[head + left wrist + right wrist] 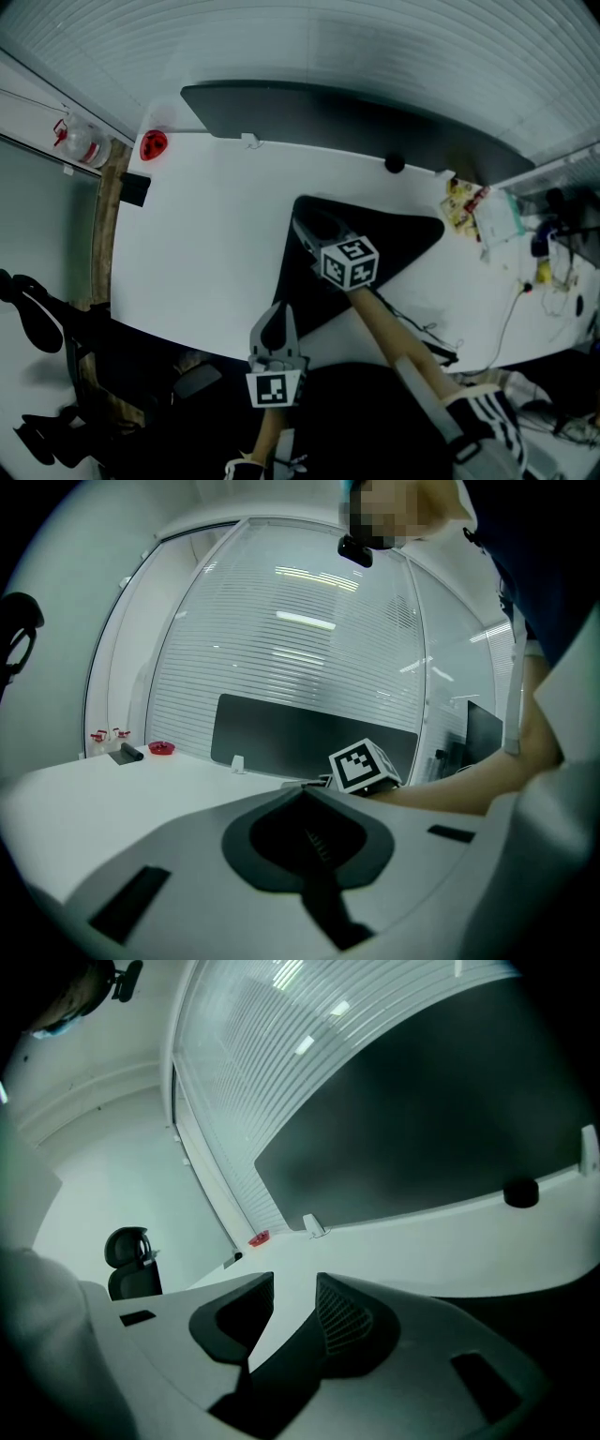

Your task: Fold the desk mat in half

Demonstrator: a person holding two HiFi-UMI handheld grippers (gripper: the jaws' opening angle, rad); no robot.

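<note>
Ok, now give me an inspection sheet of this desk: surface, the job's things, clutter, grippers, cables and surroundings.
Surface: white desk.
Job's things: dark desk mat lies right of centre as a triangle, apparently folded over.
Clutter: red object at the back left corner; black round object at the back edge; packets and papers at the right end.
Grippers: left gripper jaws together at the mat's near corner, grip on it unclear; right gripper jaws apart at the mat's far corner, nothing between them.
Cables: thin cable over the desk's right end.
Surroundings: dark partition panel behind the desk; office chair at left.
</note>
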